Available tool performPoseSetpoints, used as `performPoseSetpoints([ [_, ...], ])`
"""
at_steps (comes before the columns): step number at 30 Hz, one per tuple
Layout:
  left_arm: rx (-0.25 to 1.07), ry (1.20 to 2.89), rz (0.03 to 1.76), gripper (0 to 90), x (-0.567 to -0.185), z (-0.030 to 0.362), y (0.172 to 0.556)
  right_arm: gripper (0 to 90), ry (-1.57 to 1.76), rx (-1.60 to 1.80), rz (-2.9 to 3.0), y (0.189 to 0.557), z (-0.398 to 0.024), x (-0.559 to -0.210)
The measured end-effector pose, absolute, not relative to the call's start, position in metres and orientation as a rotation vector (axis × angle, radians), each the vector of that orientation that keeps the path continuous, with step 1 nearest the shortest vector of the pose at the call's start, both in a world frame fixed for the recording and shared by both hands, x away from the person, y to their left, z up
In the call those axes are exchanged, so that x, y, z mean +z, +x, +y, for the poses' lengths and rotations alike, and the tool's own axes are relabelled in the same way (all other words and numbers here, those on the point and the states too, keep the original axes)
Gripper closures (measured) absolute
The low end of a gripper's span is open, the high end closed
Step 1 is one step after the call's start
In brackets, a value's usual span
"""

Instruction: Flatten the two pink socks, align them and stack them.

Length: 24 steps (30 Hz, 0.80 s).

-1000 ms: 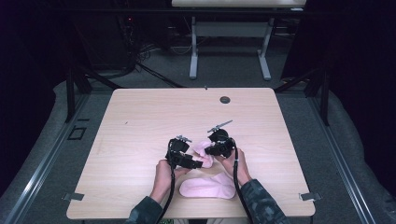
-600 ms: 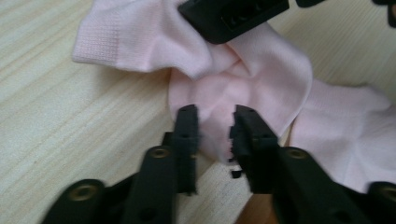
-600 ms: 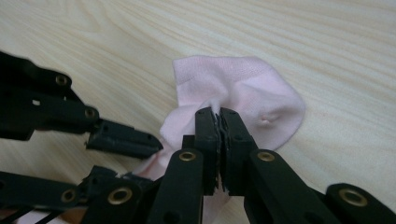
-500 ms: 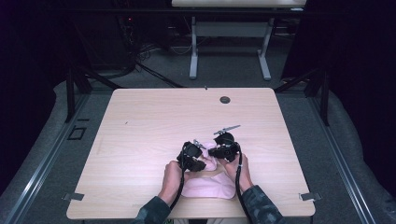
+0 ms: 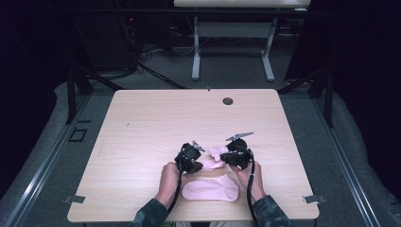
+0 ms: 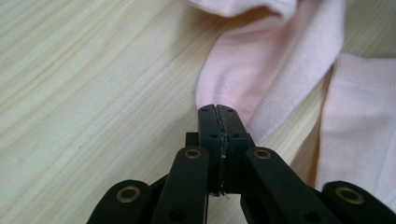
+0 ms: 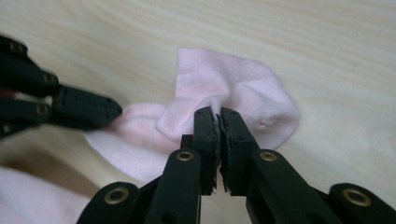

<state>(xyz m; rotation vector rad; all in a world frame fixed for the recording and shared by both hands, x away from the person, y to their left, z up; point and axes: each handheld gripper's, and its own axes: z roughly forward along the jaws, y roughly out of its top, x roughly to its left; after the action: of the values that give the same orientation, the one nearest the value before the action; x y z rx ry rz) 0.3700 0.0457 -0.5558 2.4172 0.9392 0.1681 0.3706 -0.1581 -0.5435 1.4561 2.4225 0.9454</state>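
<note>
Gripping a soft pink sock from both ends, we hold it low over the pale wood-grain counter, near its front edge. Our left tool has just been closing; its black jaws now press together on the sock's thin folded edge, as the left gripper view shows. Our right tool is clamped on a bunched fold of the same sock, where the fine knit puckers into rounded creases around the jaw tips. From above, the left tool and the right tool sit close together with the sock stretched between them. A second pink sock lies flat on the counter just in front of our hands, oval in outline, with a ribbed cuff visible in the left gripper view.
</note>
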Motion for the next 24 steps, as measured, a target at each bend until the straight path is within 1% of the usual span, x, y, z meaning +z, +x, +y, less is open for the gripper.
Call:
performPoseSetpoints([
  [3,0.168,2.421,0.952,89.7,-0.556,0.054,0.373,80.5,1.450,0.901,2.484,0.361,-0.158,-0.551],
  [6,0.165,2.418,0.963,89.7,-0.557,0.061,0.375,79.5,1.459,0.887,2.504,0.357,-0.160,-0.552],
  [9,0.159,2.418,0.967,89.5,-0.557,0.067,0.375,76.2,1.460,0.854,2.545,0.354,-0.161,-0.550],
  [10,0.155,2.417,0.970,88.7,-0.557,0.068,0.375,71.2,1.438,0.850,2.553,0.351,-0.162,-0.546],
  [11,0.153,2.407,0.977,87.1,-0.557,0.070,0.375,68.5,1.426,0.865,2.548,0.350,-0.164,-0.543],
  [12,0.138,2.394,0.981,82.8,-0.556,0.073,0.375,66.7,1.402,0.902,2.531,0.350,-0.169,-0.539],
  [13,0.130,2.383,0.989,82.8,-0.555,0.075,0.375,66.7,1.402,0.902,2.531,0.350,-0.169,-0.539],
  [15,0.129,2.356,1.010,71.1,-0.552,0.079,0.374,63.2,1.402,0.952,2.476,0.353,-0.179,-0.529],
  [18,0.122,2.323,1.035,61.5,-0.548,0.081,0.373,58.5,1.348,0.911,2.435,0.365,-0.190,-0.523],
  [21,0.111,2.331,1.053,58.3,-0.549,0.079,0.374,54.8,1.341,0.874,2.483,0.380,-0.193,-0.533],
  [24,0.103,2.351,1.066,59.6,-0.552,0.076,0.374,53.6,1.332,0.799,2.530,0.387,-0.189,-0.546],
])
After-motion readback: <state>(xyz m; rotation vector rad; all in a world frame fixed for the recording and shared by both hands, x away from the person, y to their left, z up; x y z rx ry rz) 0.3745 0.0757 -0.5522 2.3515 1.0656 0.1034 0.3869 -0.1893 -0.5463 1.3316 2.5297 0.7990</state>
